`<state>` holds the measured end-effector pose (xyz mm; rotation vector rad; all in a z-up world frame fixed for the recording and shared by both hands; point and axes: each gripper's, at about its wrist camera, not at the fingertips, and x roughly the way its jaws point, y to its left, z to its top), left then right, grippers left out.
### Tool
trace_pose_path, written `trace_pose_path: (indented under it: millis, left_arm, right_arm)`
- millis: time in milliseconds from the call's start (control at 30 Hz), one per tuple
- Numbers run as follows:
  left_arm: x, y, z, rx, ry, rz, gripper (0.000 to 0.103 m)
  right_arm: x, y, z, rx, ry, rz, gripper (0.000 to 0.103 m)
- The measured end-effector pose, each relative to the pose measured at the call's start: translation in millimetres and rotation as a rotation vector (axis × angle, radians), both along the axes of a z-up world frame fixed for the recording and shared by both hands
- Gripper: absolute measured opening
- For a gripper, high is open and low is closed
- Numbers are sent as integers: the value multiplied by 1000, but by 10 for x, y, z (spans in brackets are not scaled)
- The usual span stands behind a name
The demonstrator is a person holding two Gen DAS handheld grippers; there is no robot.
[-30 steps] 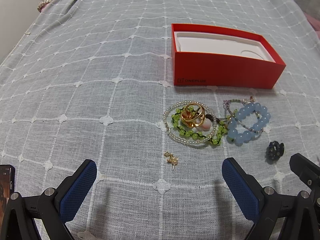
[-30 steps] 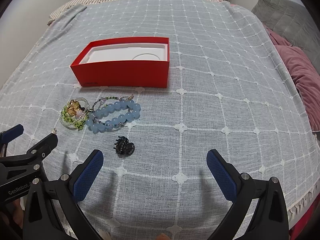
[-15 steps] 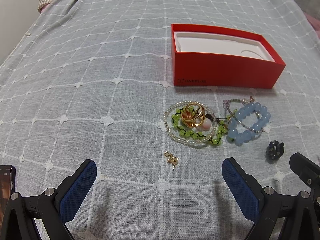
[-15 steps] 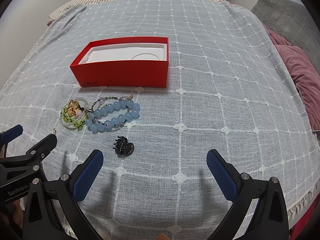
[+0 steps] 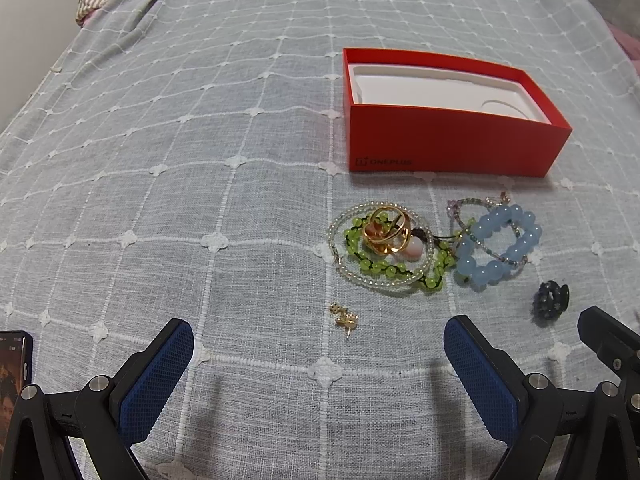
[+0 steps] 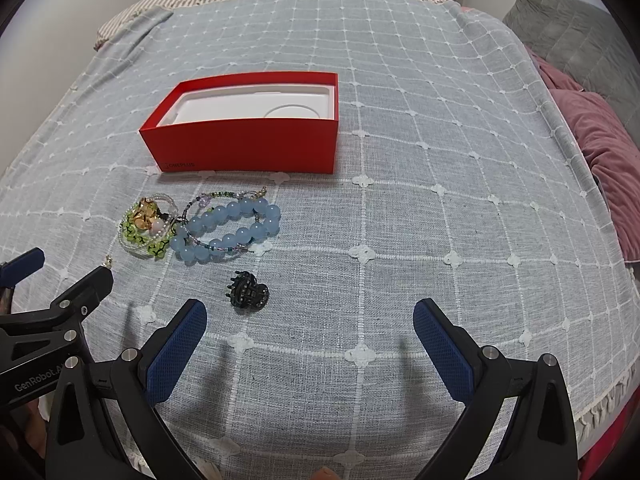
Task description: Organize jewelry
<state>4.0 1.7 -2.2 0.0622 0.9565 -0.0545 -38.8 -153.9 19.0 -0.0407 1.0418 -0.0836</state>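
Note:
An open red box (image 5: 456,142) with a white insert lies on the bed; it also shows in the right wrist view (image 6: 248,144). In front of it lie a green bead bracelet with gold rings (image 5: 386,242), a blue bead bracelet (image 5: 498,246), a small gold earring (image 5: 344,318) and a black hair claw (image 5: 551,298). In the right wrist view the blue bracelet (image 6: 226,230) and the claw (image 6: 248,292) lie ahead. My left gripper (image 5: 318,332) is open and empty, just short of the earring. My right gripper (image 6: 310,316) is open and empty, the claw near its left finger.
A grey checked bedspread (image 6: 440,160) covers the bed. Pink and grey pillows (image 6: 592,136) lie at the right edge. A phone (image 5: 14,364) shows at the far left of the left wrist view. The left gripper's body (image 6: 48,320) sits beside my right gripper.

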Motion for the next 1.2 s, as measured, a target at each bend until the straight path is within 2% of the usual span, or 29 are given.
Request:
trace_pose_path:
  millis: [900, 1067, 1200]
  left_arm:
    - [33, 70, 29, 4, -9, 14, 103]
    - [83, 156, 36, -20, -22, 11, 103]
    - [161, 189, -22, -54, 5, -37, 103]
  right_arm:
    - [-15, -53, -18, -10, -3, 1, 103]
    - [6, -89, -22, 24, 15, 25, 103]
    - [41, -82, -39, 17, 25, 52, 103]
